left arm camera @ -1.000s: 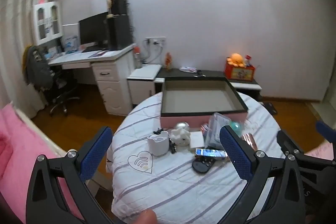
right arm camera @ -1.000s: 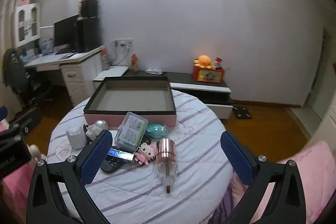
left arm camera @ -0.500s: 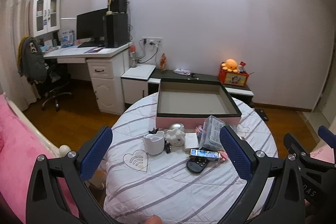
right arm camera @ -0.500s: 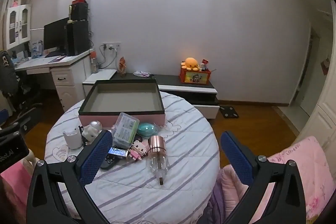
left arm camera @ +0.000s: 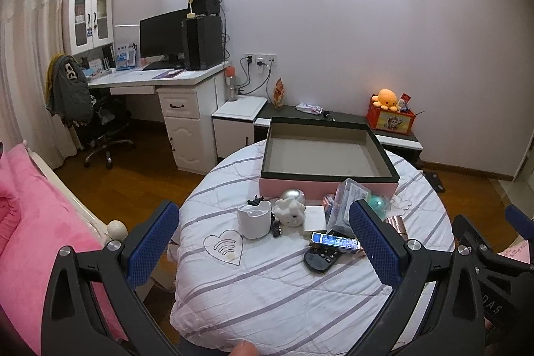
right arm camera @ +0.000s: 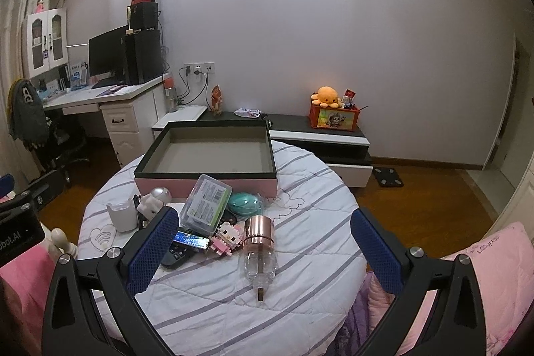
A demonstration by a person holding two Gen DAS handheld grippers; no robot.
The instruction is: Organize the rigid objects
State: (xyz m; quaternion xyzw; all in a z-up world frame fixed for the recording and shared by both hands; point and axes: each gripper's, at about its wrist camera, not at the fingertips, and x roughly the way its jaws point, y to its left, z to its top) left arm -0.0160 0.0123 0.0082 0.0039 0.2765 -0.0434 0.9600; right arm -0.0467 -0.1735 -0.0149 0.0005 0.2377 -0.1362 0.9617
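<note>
A wide pink box with a dark rim stands open and empty at the far side of the round table. In front of it lies a cluster: a white cup, a white figurine, a clear plastic case, a teal shell, a black remote, a pink block figure and a copper-capped bottle. My left gripper and my right gripper both hang open above the near side of the table, holding nothing.
A pink bed lies at the left and pink bedding at the right. Beyond the table are a white desk with a monitor, an office chair and a low cabinet bearing an orange plush. Wooden floor surrounds the table.
Both grippers have risen and drawn back from the table, so it looks smaller and more of the room shows. Nothing on the table has moved.
</note>
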